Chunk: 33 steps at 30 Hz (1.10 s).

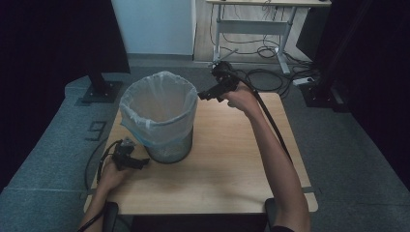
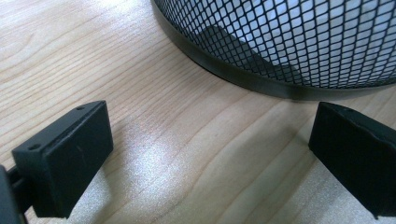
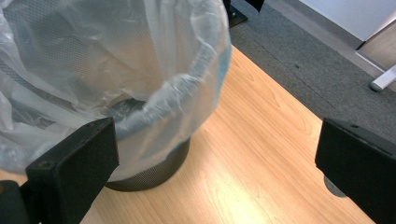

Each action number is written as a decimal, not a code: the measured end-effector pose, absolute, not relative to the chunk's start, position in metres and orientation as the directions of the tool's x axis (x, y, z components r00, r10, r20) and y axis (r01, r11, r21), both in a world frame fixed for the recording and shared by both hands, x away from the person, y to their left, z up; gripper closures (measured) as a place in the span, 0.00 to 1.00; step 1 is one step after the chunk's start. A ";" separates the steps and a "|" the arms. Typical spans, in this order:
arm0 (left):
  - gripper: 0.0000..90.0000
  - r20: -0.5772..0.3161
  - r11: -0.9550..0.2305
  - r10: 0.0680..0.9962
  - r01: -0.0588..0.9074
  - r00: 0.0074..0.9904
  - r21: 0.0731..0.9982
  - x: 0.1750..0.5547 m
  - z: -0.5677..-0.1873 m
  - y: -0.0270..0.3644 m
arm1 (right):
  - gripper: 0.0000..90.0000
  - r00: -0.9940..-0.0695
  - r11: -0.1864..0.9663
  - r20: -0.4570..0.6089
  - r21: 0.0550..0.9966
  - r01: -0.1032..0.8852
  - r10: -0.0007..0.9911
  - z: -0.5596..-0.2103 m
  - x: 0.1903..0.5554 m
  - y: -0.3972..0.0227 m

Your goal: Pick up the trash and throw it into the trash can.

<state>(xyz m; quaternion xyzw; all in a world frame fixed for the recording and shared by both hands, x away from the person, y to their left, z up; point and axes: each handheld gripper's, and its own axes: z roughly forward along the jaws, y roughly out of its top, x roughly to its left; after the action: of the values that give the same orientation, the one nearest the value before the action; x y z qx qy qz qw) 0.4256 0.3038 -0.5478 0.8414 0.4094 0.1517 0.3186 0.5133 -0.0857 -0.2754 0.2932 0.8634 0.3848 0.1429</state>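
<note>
My left claw (image 1: 141, 163) rests low on the pale wood-grain worktop (image 1: 232, 159), just beside the foot of the round black wire-mesh waste bin (image 1: 167, 147), with its jaws spread wide and nothing between them. In the left gripper view the mesh wall (image 2: 299, 42) curves past just beyond the two black pads, and only bare wood lies in the gap. My right claw (image 1: 209, 94) hangs up at the bin's rim, on its far right side, also gaping wide and empty; its camera looks down on the rim from close by.

The bin stands upright toward the left half of the worktop. A thin, translucent white plastic liner bag (image 1: 157, 108) sits inside it, and its mouth is already folded out and down over the rim all the way round, so I judge the lining mostly done. In the right gripper view the folded collar (image 3: 187, 93) looks loose and puckered, bulging out from the mesh rather than lying snug. What seems left is tidying: pulling that slack even, or pressing the bag deeper.

As for contents, I see nothing in the bag but its own crumpled folds. The bottom is partly hidden behind the plastic, so I cannot rule out something small lying there.
</note>
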 end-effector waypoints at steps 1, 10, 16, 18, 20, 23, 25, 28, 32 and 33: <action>0.00 -0.006 -0.462 0.786 0.592 0.619 0.660 0.426 -0.548 0.304 | 0.00 -0.785 0.529 -0.020 0.750 0.398 0.619 -0.276 0.513 -0.088; 0.00 -0.006 -0.461 0.786 0.593 0.618 0.660 0.426 -0.548 0.304 | 0.00 -0.760 0.506 -0.026 0.761 0.407 0.650 -0.285 0.511 -0.115; 0.00 -0.006 -0.461 0.786 0.593 0.618 0.660 0.426 -0.548 0.304 | 0.00 -0.752 0.486 -0.024 0.776 0.402 0.659 -0.293 0.509 -0.132; 0.00 -0.006 -0.461 0.786 0.593 0.618 0.660 0.426 -0.548 0.304 | 0.00 -0.751 0.475 -0.009 0.779 0.408 0.661 -0.298 0.508 -0.139; 0.00 -0.006 -0.461 0.786 0.593 0.618 0.660 0.426 -0.548 0.304 | 0.00 -0.745 0.465 0.001 0.781 0.417 0.667 -0.301 0.507 -0.145; 0.00 -0.006 -0.461 0.786 0.593 0.618 0.660 0.425 -0.548 0.304 | 0.00 -0.742 0.458 0.010 0.782 0.424 0.670 -0.305 0.506 -0.150; 0.00 -0.006 -0.461 0.787 0.593 0.617 0.660 0.425 -0.548 0.304 | 0.00 -0.739 0.455 0.008 0.783 0.423 0.673 -0.309 0.505 -0.156; 0.00 -0.006 -0.460 0.787 0.594 0.617 0.660 0.425 -0.548 0.303 | 0.00 -0.730 0.447 0.012 0.784 0.432 0.684 -0.319 0.503 -0.166; 0.00 -0.006 -0.460 0.788 0.594 0.616 0.661 0.425 -0.548 0.303 | 0.00 -0.726 0.444 0.014 0.782 0.436 0.688 -0.327 0.501 -0.173; 0.00 -0.006 -0.460 0.788 0.594 0.616 0.660 0.425 -0.548 0.303 | 0.00 -0.726 0.442 0.017 0.783 0.438 0.688 -0.330 0.500 -0.175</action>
<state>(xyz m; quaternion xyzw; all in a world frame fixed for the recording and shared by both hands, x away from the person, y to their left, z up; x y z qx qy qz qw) 0.4253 0.3033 -0.5478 0.8406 0.4110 0.1523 0.3183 0.4999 -0.1752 -0.3297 0.3369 0.8351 0.4067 0.1538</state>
